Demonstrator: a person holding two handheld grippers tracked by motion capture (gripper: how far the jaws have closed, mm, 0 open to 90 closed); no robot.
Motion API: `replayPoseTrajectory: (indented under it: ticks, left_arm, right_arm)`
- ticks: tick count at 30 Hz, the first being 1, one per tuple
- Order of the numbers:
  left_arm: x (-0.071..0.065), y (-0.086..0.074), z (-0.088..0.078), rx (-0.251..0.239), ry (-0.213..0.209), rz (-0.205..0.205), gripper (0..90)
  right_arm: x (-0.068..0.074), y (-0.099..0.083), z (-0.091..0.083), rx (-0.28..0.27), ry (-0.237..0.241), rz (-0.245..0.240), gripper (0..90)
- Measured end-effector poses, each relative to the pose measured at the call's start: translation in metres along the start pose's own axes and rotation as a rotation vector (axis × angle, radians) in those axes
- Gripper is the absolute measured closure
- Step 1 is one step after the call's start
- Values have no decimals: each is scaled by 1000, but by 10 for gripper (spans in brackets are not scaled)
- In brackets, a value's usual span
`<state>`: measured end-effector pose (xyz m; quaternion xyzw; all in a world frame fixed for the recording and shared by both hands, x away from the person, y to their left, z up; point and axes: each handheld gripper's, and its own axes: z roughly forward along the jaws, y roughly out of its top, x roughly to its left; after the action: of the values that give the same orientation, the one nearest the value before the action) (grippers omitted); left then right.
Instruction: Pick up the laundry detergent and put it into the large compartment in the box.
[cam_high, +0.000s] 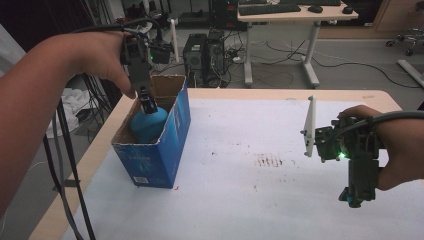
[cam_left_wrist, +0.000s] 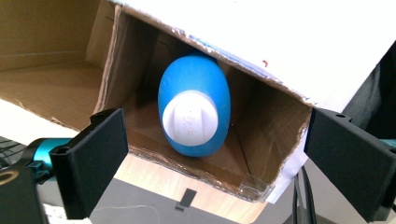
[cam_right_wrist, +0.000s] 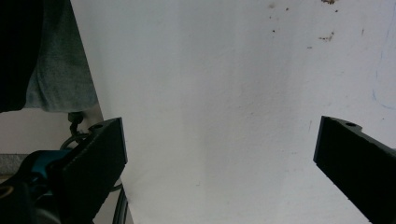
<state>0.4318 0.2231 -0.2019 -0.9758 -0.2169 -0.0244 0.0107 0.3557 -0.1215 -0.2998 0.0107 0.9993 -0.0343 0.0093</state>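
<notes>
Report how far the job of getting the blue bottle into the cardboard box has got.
Done: the blue bottle lies inside the cardboard box, white cap toward the opening. In hand: the left gripper hangs over the box mouth, jaws open and holding nothing. The right gripper hovers open above the white table cover. Left: pull the left gripper clear.

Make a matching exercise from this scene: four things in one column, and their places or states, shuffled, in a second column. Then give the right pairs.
Things:
1. blue bottle
2. cardboard box
3. left gripper
4. right gripper

Places or states:
A. open above bare white table cover, at the table's right
B. stands at the table's left edge, top open
C. lies inside the box, white cap showing
D. open over the box's mouth, holding nothing

Pairs: 1-C, 2-B, 3-D, 4-A
</notes>
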Motion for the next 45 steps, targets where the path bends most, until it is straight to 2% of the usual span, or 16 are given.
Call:
replayPoseTrajectory:
  ticks: [2, 3, 9, 11, 13, 15, 18, 25, 30, 35, 37, 38, 39, 41, 43, 45]
  left_arm:
    - [-3, 4, -4, -7, 10, 19, 42]
    - [-6, 6, -6, -10, 12, 25, 27]
    - [-20, 24, -15, -11, -8, 100, 17]
    - [-26, 32, -17, -17, 14, 144, 17]
    - [-32, 39, -16, -17, 0, 178, 17]
    - [-37, 47, -14, -14, 9, 218, 17]
    - [-43, 58, -9, 1, 8, 248, 17]
    - [-53, 81, 1, 3, -2, 322, 17]
    - [-57, 94, 9, 6, -1, 354, 17]
    - [-63, 103, 17, 16, -23, 374, 17]
    - [-64, 105, 19, 15, -30, 374, 17]
    - [-64, 106, 20, 14, -30, 377, 17]
    - [-63, 107, 21, 12, -32, 376, 17]
    - [-61, 109, 23, -1, -38, 369, 17]
    - [-59, 112, 25, -7, -39, 360, 17]
    - [-58, 114, 26, -12, -41, 358, 17]
  right_arm:
    - [-1, 1, 2, 1, 0, -16, 16]
    - [-1, 1, 2, 2, 2, -6, 16]
    - [-3, 1, 2, 11, 13, -1, 16]
    - [-4, 2, 3, 9, 15, 2, 16]
    - [-5, 2, 3, 10, 17, 1, 16]
    - [-7, 1, 2, 7, 17, 2, 16]
    - [-8, 2, 0, 6, 15, 2, 16]
    - [-12, 2, -7, -6, 11, 15, 16]
    - [-14, 0, -6, 4, 16, 22, 16]
    - [-15, -1, -7, -4, 10, 29, 16]
    - [-14, -1, -8, 4, 15, 35, 16]
    - [-15, -1, -8, 7, 6, 16, 16]
    - [-14, -1, -9, 3, 5, 28, 16]
    - [-15, -1, -11, 0, 1, 9, 16]
    - [-14, -2, -13, 2, 9, 31, 16]
    - [-15, -3, -13, -8, 5, 32, 16]
